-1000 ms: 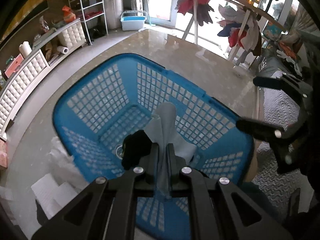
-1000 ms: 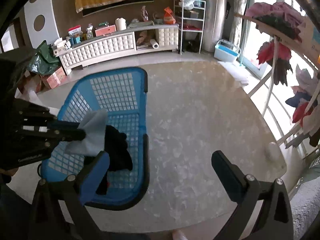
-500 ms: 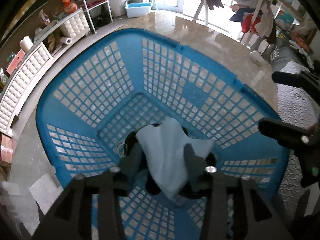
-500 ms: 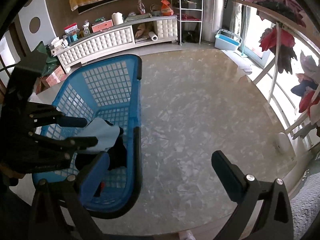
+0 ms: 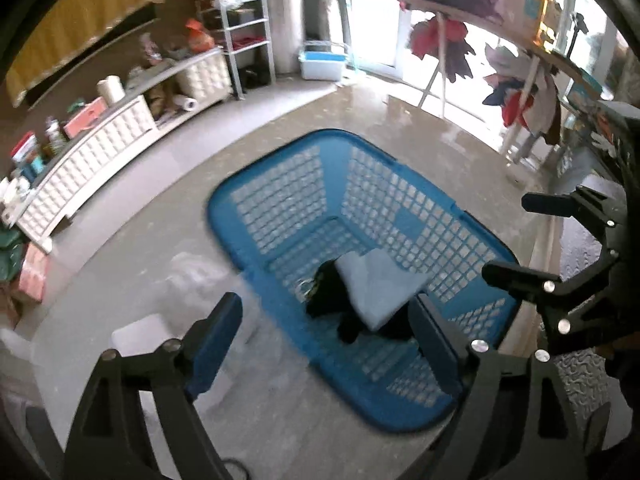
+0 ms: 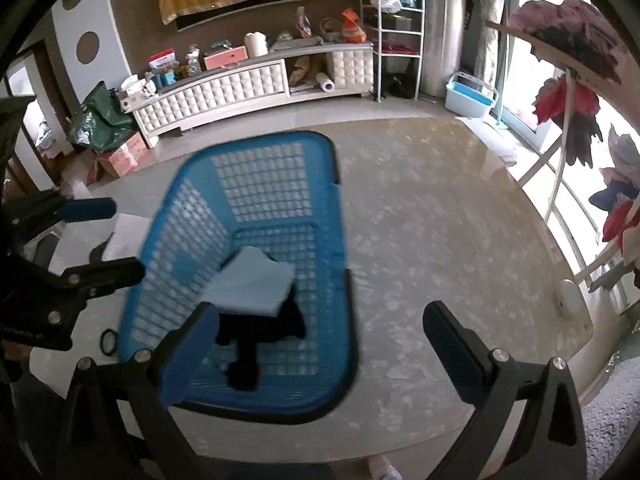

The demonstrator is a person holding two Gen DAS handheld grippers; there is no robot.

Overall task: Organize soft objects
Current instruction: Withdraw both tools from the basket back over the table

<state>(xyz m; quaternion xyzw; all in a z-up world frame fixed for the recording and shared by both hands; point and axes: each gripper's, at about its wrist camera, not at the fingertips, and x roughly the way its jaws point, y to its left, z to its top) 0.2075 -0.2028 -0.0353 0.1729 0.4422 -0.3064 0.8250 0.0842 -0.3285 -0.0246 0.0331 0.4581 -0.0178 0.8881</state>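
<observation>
A blue plastic laundry basket (image 5: 280,196) stands on the floor. Inside it a light blue cloth (image 5: 378,286) lies on top of a black garment (image 5: 326,298). My left gripper (image 5: 326,334) is open and empty, held above the basket's near edge. My right gripper (image 6: 320,344) is open and empty, above the basket's near right side. The same basket (image 6: 260,168), light blue cloth (image 6: 252,282) and black garment (image 6: 260,330) show in the right wrist view. The right gripper shows at the right of the left wrist view (image 5: 516,236), the left gripper at the left of the right wrist view (image 6: 108,240).
A white low cabinet (image 6: 240,84) with clutter runs along the far wall. A drying rack (image 5: 500,52) hung with clothes stands by the windows. A white metal shelf (image 6: 400,40) and a small blue bin (image 6: 470,100) stand in the corner. White paper (image 5: 140,332) lies left of the basket.
My left gripper opened and let go of the light blue cloth, which now lies in the basket on the black garment. The left gripper then pulled up and back. The right gripper stayed open.
</observation>
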